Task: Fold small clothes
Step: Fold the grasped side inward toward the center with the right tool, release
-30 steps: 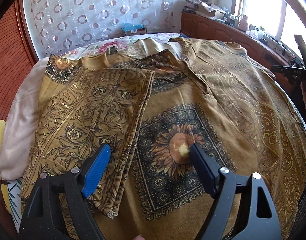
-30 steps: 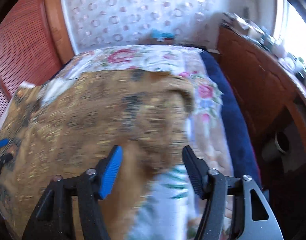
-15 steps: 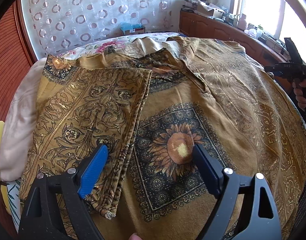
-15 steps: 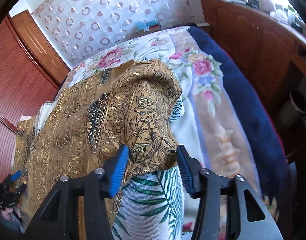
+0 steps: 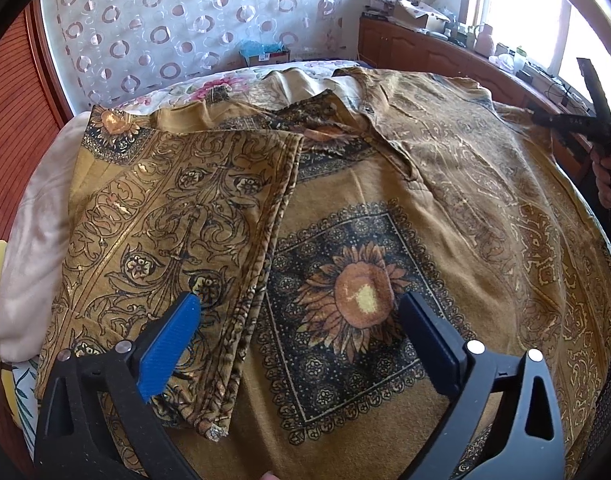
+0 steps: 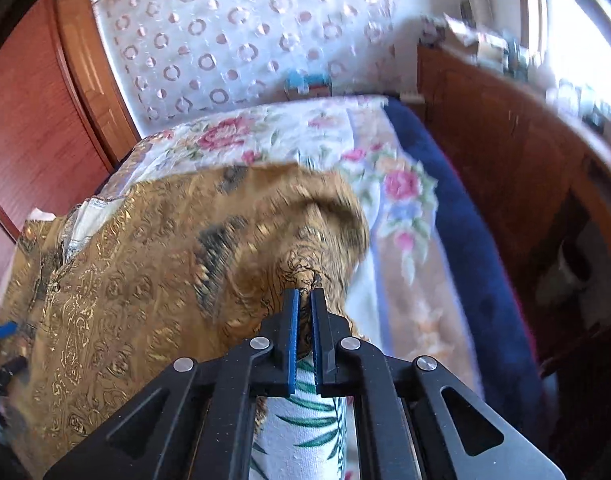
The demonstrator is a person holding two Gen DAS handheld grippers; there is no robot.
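Right wrist view shows the right tongs (image 6: 304,292) with their blue pads just closed tight on a bunched edge of the mustard-gold printed fabric garment (image 6: 145,264); half a second ago those jaws stood apart either side of the same edge, and a second ago wider still, so the pinch is fresh. The cloth rises in a small peak at the pads, and blur across the picture suggests the hand is already pulling. That likely means the right side is about to be carried over toward the middle, matching the left side, which the left wrist view shows already laid over as a flat folded panel (image 5: 177,216) beside the sunflower medallion (image 5: 357,292).

The left tongs (image 5: 301,320) hang above the garment with jaws spread wide and nothing between them; they have just been opening further, and their place over the cloth matches the earlier pictures. The garment lies spread over the floral-quilted bed (image 6: 289,132), covering most of it.

A blue box (image 5: 265,50) sits at the bed's far end; its print is too small to read, and no other writing can be made out
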